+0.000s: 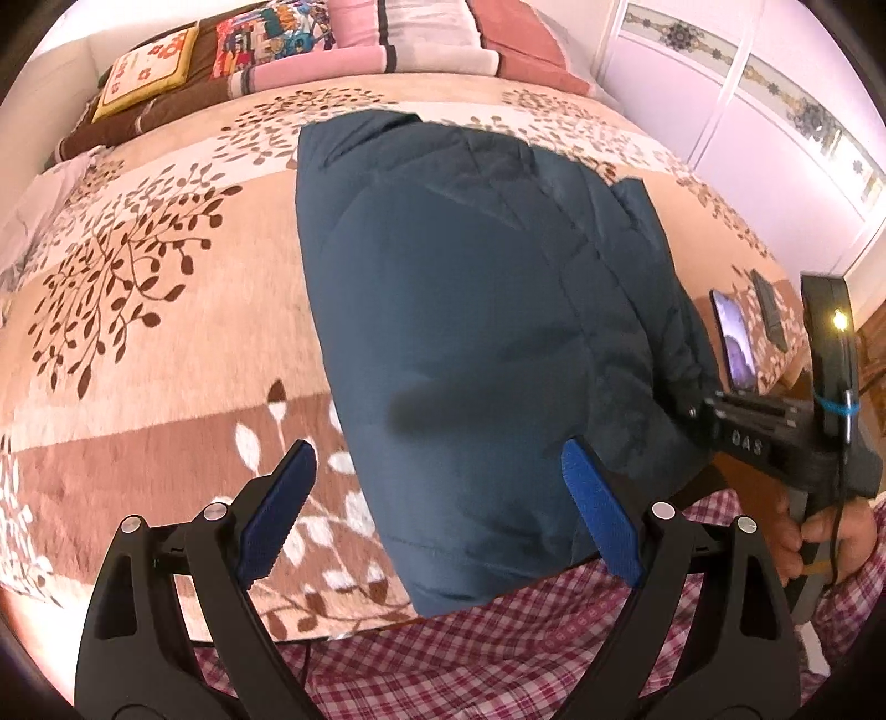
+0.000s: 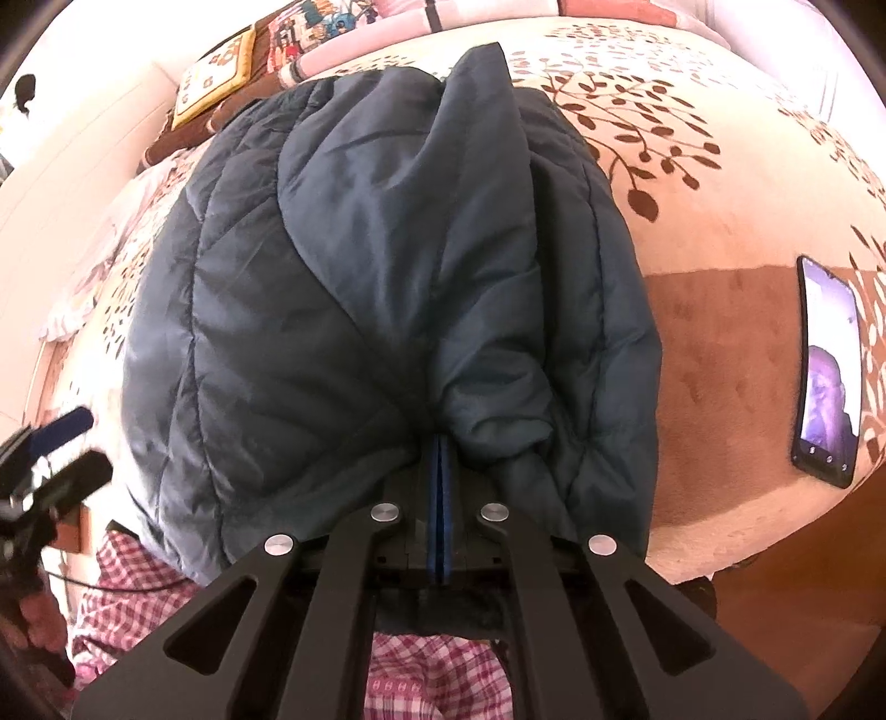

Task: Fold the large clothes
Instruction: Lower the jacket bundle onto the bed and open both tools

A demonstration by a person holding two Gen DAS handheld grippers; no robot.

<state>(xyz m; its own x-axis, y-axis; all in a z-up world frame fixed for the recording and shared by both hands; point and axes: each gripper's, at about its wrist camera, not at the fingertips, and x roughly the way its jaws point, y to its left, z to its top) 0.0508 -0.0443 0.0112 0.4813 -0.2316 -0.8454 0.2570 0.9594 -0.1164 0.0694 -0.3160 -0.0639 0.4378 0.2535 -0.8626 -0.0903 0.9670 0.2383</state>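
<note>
The bed, covered by a plush beige and brown blanket with a leaf-and-branch print (image 1: 166, 310), is serving as the folding surface; one bed is in view. Lying along its middle, running from the near edge toward the far pillows, is the single dark teal quilted padded jacket (image 1: 459, 310), the task's garment. It is lying already narrowed into a long bundle, with a smooth panel, probably a hood or sleeve, folded over the quilted body, presumably so that a further fold can shorten it.

At the far headboard end, a few cushions and pillows are resting well apart from the work: one square yellow-edged cushion with a flower print (image 1: 148, 71), one multicoloured patterned cushion (image 1: 260, 41), and pink and grey striped pillows (image 1: 387, 50) whose number cannot be told.

Two handheld black grippers are being used. The right gripper (image 2: 440, 459) is keeping its blue-padded jaws pressed together on the jacket's near hem, evidently anchoring that edge for lifting. The left gripper (image 1: 437, 515) is hovering over the jacket's near left corner, jaws spread wide and gripping nothing.

Two dark devices are lying on the blanket to the right, clear of the jacket: one lit black smartphone (image 2: 828, 371) and, beyond it, one dark flat object (image 1: 772, 310) too small to identify.
</note>
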